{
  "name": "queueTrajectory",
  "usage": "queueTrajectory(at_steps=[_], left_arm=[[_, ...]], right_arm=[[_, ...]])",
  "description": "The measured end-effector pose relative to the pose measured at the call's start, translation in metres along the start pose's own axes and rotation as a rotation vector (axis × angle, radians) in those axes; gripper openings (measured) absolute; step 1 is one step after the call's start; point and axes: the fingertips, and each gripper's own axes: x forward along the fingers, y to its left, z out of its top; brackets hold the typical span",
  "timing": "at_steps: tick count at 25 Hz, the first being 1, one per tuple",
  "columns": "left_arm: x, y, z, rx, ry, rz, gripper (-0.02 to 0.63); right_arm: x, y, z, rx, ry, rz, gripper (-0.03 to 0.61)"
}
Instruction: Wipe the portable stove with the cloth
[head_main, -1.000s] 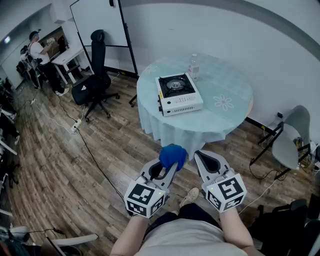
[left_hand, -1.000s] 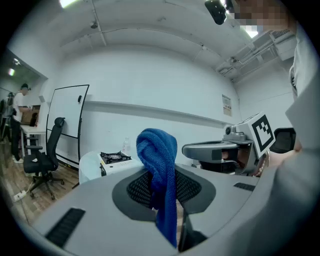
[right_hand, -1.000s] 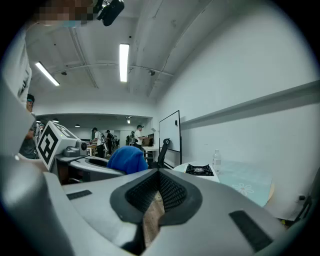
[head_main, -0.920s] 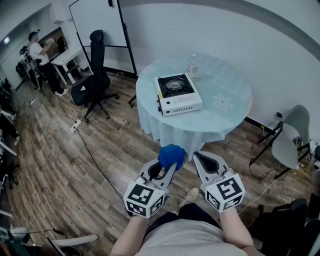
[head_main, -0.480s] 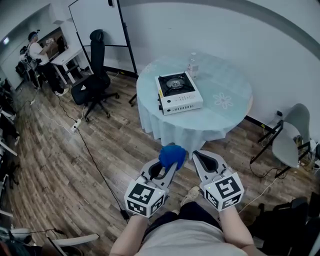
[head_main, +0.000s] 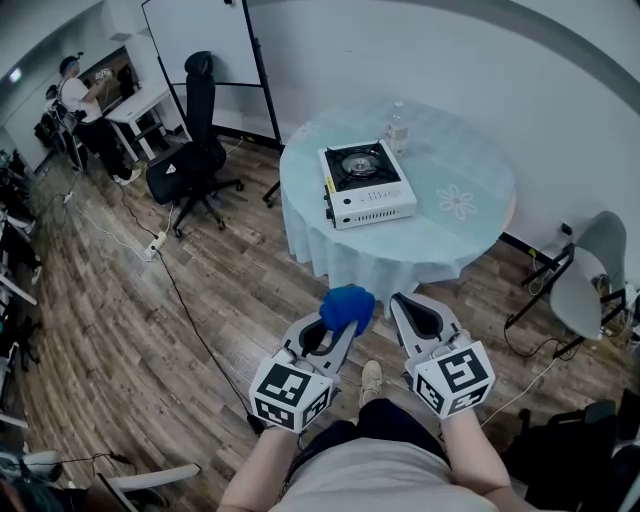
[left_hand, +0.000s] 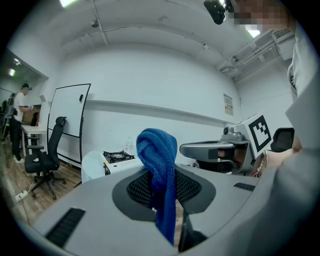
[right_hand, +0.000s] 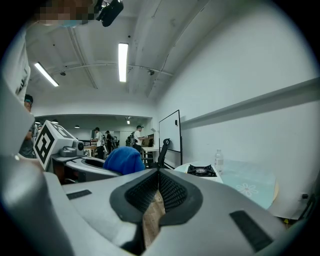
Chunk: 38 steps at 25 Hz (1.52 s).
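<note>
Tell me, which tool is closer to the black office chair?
Left. The left tool, holding the blue cloth, is on the side of the black office chair; the right tool lies beyond it, farther off.

All views toward portable stove (head_main: 367, 186)

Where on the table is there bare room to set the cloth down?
The table's right half, from the portable stove to the rim, is bare; a narrow strip runs along its near edge. Crowded only behind the stove, by the bottle.
</note>
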Motion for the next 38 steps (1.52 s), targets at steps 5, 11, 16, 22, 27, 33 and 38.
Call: queueTrajectory(at_steps=[5, 11, 16, 22, 27, 33, 38], left_arm=[[0.017, 0.021, 0.004, -0.014, 0.012, 0.011, 0.095], [0.051, 0.049, 0.014, -0.03, 0.021, 0.031, 0.095], [0.08, 0.071, 0.025, -0.029, 0.026, 0.054, 0.095], [0.115, 0.097, 0.036, -0.02, 0.031, 0.089, 0.095], [0.143, 0.113, 0.035, -0.027, 0.038, 0.114, 0.095], [0.164, 0.122, 0.036, -0.036, 0.042, 0.124, 0.095], [0.178, 0.129, 0.033, -0.054, 0.053, 0.127, 0.095]], right_arm=[[0.027, -0.012, 0.003, 0.007, 0.01, 0.022, 0.023], [0.063, -0.042, 0.002, 0.022, 0.028, 0.044, 0.023], [0.095, -0.07, 0.006, 0.034, 0.033, 0.066, 0.023], [0.132, -0.1, 0.012, 0.017, 0.03, 0.117, 0.023], [0.154, -0.124, 0.011, 0.011, 0.03, 0.144, 0.023], [0.17, -0.14, 0.008, 0.019, 0.036, 0.158, 0.023], [0.179, -0.151, 0.002, 0.033, 0.048, 0.163, 0.023]])
